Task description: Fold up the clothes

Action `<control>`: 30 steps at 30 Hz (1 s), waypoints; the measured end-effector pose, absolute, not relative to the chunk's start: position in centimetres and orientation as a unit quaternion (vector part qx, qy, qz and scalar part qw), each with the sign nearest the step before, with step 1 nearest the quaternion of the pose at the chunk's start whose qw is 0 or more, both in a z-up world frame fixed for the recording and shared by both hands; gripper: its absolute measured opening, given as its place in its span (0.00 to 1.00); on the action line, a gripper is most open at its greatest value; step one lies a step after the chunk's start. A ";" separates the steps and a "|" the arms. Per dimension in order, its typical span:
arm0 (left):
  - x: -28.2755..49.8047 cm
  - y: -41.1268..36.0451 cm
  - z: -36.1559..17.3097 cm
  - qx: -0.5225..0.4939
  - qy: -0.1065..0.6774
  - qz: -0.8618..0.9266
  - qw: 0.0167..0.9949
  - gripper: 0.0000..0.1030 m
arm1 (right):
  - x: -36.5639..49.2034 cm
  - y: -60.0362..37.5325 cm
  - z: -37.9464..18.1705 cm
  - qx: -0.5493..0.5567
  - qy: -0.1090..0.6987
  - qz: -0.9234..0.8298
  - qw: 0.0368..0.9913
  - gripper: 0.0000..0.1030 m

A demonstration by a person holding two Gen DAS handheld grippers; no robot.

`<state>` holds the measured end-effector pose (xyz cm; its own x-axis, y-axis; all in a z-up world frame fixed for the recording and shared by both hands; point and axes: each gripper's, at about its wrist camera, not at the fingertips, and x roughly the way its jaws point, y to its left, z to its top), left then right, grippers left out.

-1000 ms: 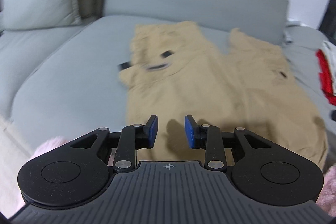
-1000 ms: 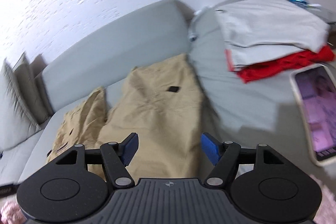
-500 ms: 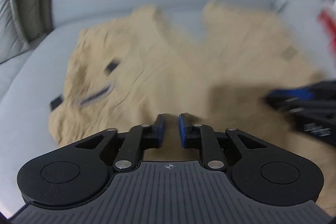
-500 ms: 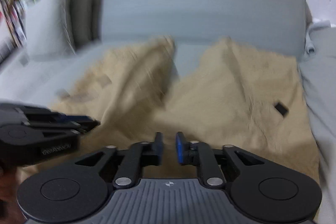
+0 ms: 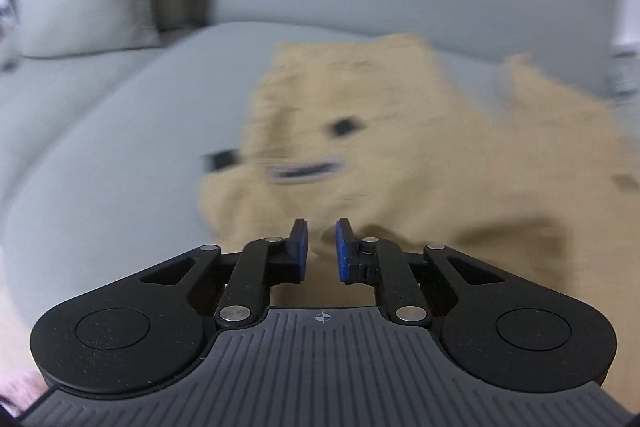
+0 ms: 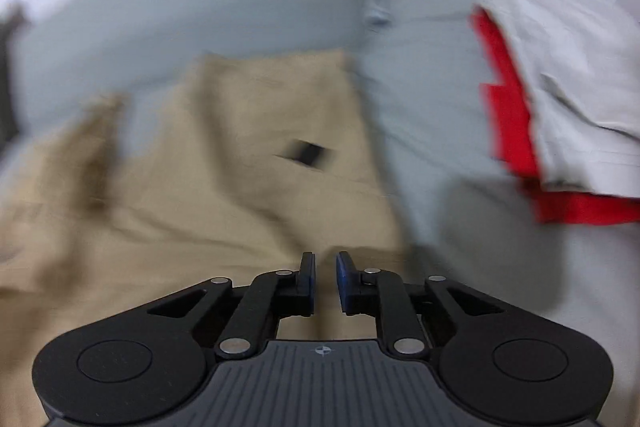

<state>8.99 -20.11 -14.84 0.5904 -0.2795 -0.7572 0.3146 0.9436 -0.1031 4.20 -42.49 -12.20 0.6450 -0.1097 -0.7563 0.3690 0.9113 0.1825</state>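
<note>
While both grippers hang low over the near hem, the left gripper has its jaws closing and the right gripper its jaws opening, narrow gaps, nothing pinched. The tan shorts lie spread and rumpled on the grey sofa, legs toward twelve o'clock: no fold made yet, I'd say. At two o'clock from the right gripper, a folded pile, pale over red, looks done.

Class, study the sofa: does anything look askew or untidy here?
Yes. The tan garment lies rumpled and unfolded across the grey sofa, its two legs splayed apart, while the grey and red clothes beside it sit folded.
</note>
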 end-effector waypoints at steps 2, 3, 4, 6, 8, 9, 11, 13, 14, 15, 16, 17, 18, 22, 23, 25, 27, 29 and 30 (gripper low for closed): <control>6.7 -22.1 -14.3 0.043 0.406 -0.230 0.883 0.20 | 3.8 -39.5 -11.3 0.160 0.388 -0.037 0.907 0.15; 6.0 -22.7 -14.4 0.052 0.405 -0.242 0.880 0.24 | 3.5 -38.3 -11.1 0.157 0.387 -0.004 0.909 0.15; 5.2 -23.5 -14.8 0.067 0.410 -0.250 0.875 0.24 | 3.3 -37.0 -10.9 0.155 0.386 0.029 0.909 0.15; 4.1 -23.8 -16.2 0.089 0.424 -0.236 0.870 0.24 | 3.2 -34.8 -11.8 0.135 0.419 0.068 0.895 0.16; 3.7 -23.7 -17.5 0.126 0.430 -0.223 0.866 0.23 | 3.3 -34.3 -13.0 0.084 0.462 0.049 0.882 0.13; 3.3 -23.7 -18.1 0.168 0.422 -0.218 0.864 0.23 | 3.0 -34.5 -13.1 0.063 0.462 0.032 0.884 0.08; 3.3 -23.2 -18.0 0.196 0.415 -0.210 0.863 0.22 | 2.2 -35.8 -13.0 0.024 0.463 -0.043 0.885 0.07; 3.7 -22.2 -17.7 0.193 0.431 -0.184 0.862 0.14 | 1.1 -37.0 -13.1 0.027 0.463 -0.085 0.882 0.03; 3.8 -21.9 -17.8 0.199 0.433 -0.170 0.862 0.13 | 0.2 -38.6 -13.1 0.052 0.465 -0.115 0.876 0.00; 3.9 -21.5 -18.0 0.206 0.435 -0.157 0.862 0.10 | -0.7 -40.4 -13.1 0.095 0.465 -0.139 0.869 0.00; 3.7 -21.0 -18.2 0.217 0.433 -0.145 0.863 0.10 | -1.3 -40.6 -13.0 0.092 0.464 -0.157 0.867 0.00; 3.4 -20.4 -18.1 0.221 0.431 -0.139 0.864 0.10 | -1.9 -40.8 -12.9 0.088 0.464 -0.176 0.864 0.00; 3.3 -20.1 -18.0 0.219 0.431 -0.138 0.864 0.10 | -2.2 -40.9 -13.0 0.064 0.469 -0.204 0.857 0.00; 2.9 -18.6 -16.9 0.186 0.417 -0.140 0.878 0.12 | -3.9 -41.6 -12.3 0.093 0.460 -0.227 0.854 0.04; 2.2 -18.1 -16.1 0.172 0.404 -0.146 0.887 0.12 | -4.6 -41.2 -11.3 0.105 0.438 -0.219 0.865 0.07; 0.7 -17.5 -14.4 0.141 0.374 -0.163 0.902 0.15 | -5.8 -40.5 -10.3 0.115 0.407 -0.207 0.882 0.13; -0.2 -17.4 -13.2 0.115 0.353 -0.184 0.910 0.18 | -6.5 -39.6 -9.2 0.136 0.382 -0.182 0.896 0.13; -0.6 -18.0 -12.8 0.104 0.351 -0.203 0.908 0.19 | -6.7 -38.8 -8.5 0.156 0.371 -0.153 0.902 0.13; -0.5 -18.3 -12.9 0.106 0.354 -0.209 0.905 0.19 | -6.6 -38.0 -8.3 0.157 0.373 -0.135 0.904 0.13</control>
<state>-0.55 -18.28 -12.92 0.6622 -0.3030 -0.6853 0.4531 0.8903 0.0442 -6.55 -38.02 -8.27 0.6854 -0.1263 -0.7171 0.3606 0.9145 0.1836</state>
